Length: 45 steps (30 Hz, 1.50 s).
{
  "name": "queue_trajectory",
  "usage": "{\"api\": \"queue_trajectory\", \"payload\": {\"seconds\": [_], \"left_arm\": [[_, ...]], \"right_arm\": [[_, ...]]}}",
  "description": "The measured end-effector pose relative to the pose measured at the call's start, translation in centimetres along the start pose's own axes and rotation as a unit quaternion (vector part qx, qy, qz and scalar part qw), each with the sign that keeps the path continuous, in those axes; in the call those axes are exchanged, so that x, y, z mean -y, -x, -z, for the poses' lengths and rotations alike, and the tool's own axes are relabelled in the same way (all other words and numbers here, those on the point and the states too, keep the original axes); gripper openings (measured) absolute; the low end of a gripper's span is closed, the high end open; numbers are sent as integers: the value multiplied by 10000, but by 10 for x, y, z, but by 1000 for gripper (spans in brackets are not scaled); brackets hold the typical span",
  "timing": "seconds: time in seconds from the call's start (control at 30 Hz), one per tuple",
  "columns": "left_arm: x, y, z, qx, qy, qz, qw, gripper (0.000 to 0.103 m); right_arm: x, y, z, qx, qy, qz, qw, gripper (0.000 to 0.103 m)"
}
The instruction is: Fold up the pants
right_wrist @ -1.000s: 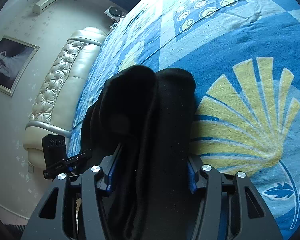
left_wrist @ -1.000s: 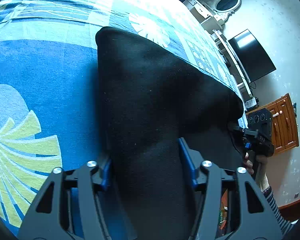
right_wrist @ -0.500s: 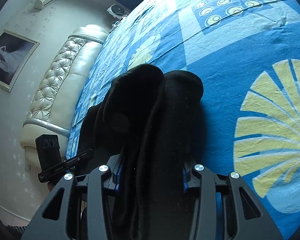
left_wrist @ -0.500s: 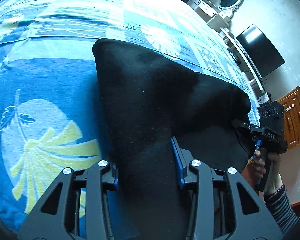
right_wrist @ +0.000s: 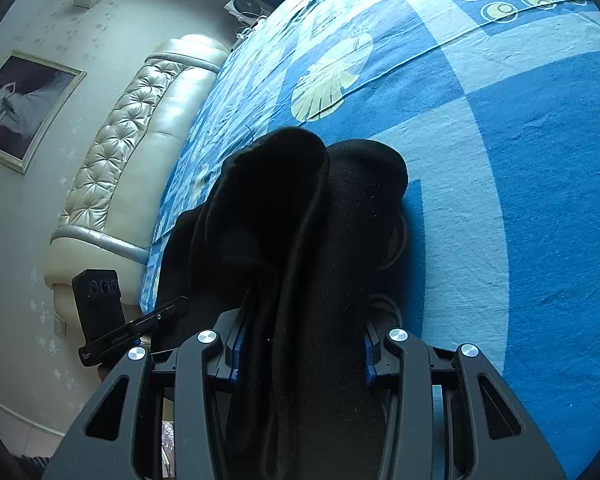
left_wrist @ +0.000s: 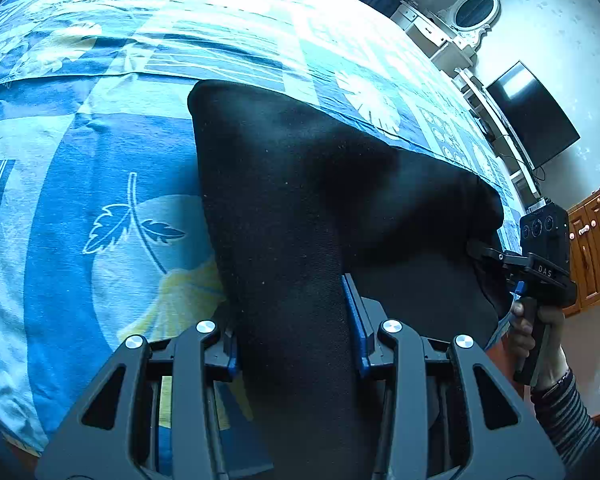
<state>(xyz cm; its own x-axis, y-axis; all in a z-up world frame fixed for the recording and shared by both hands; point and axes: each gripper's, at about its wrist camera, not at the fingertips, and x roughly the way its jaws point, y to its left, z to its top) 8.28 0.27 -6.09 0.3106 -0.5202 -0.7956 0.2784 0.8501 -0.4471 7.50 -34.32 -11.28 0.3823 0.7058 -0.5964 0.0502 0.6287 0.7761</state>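
- A bed (left_wrist: pixel 100 184) carries everything, spread with a blue sheet (right_wrist: pixel 520 160) printed with yellow fans and leaves.
- Black pants (left_wrist: pixel 300 200) lie bunched on the sheet.
- A tufted cream headboard (right_wrist: pixel 112 168) edges it.

Black pants (left_wrist: pixel 300 208): lower part cut off by the bottom edge in both wrist views. Left gripper (left_wrist: pixel 294 332) and right gripper (right_wrist: pixel 300 340): fingertips buried in cloth, contact hidden. Bedspread (left_wrist: pixel 80 184): covered beneath the cloth.

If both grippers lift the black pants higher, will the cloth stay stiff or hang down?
The black pants will probably sag: they already drape softly between the left gripper and right gripper. The bunched layers look thick, so slipping seems unlikely.
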Motion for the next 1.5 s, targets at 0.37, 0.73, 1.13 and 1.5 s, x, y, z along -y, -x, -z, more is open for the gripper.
{"api": "queue_trajectory", "payload": {"seconds": [0.37, 0.73, 1.13, 1.5], "left_arm": [[-7, 5, 4, 15, -57, 50, 10000, 40], [-8, 4, 5, 4, -83, 101, 9999, 41], [-17, 4, -2, -67, -247, 170, 9995, 42], [-12, 14, 14, 350, -595, 310, 9971, 76]], "right_arm": [[5, -3, 5, 51, -157, -127, 9998, 42], [9, -1, 11, 137, -249, -217, 9994, 42], [9, -4, 19, 70, -390, -398, 9984, 42], [7, 8, 28, 315, -263, -530, 9978, 66]]}}
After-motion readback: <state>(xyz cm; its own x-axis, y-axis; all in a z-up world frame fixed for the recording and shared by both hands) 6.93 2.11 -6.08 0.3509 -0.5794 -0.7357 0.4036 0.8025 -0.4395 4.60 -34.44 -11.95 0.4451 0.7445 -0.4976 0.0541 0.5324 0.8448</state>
